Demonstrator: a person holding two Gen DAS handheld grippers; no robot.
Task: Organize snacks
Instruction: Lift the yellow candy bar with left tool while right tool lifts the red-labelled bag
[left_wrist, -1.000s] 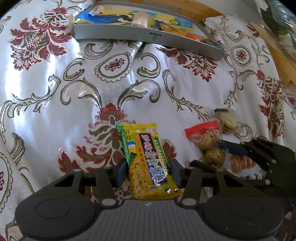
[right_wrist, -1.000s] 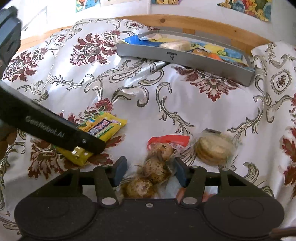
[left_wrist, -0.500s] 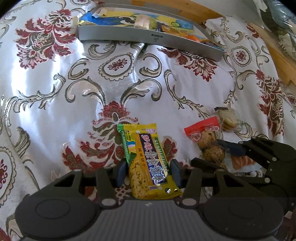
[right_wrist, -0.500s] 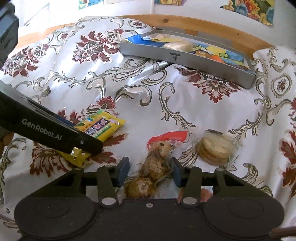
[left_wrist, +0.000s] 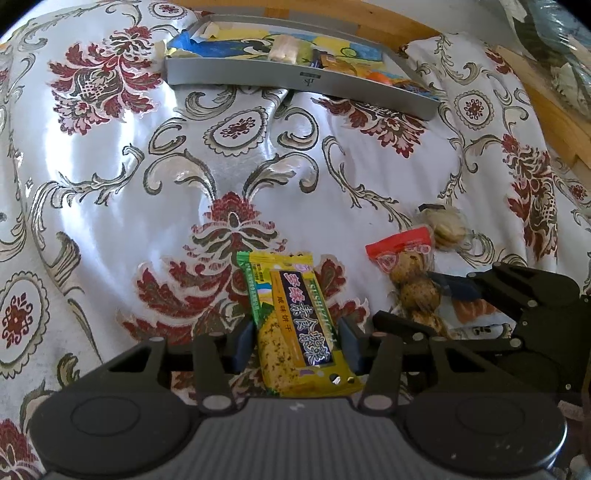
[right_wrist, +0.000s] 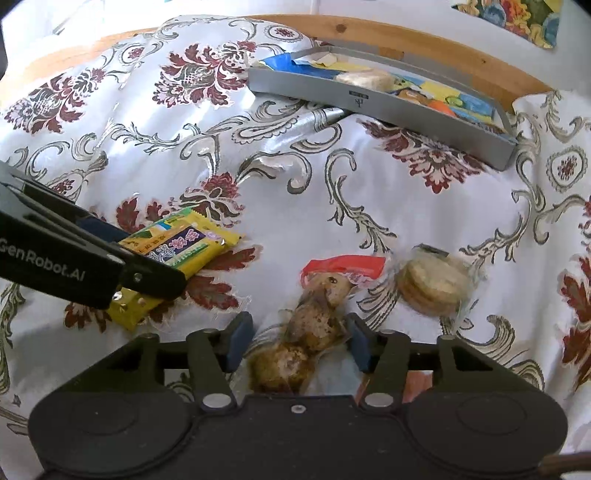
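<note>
L hand-held gripper (left_wrist: 293, 341) clamped on yellow cracker pack (left_wrist: 295, 325) at 6 o'clock | R hand-held gripper (right_wrist: 297, 341) pinching egg pouch (right_wrist: 314, 325), slippery film may slide out | grey tray (right_wrist: 369, 101) at 12 o'clock is crowded, so drops risk spilling onto bedspread (right_wrist: 369, 192)

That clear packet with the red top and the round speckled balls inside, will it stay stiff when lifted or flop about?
The packet will probably flop: its thin clear film already bends between the three lumps. The lumps look firm and round, so they may shift or swing inside. The right gripper has its fingers beside the middle lump, so the red end would likely droop.
</note>
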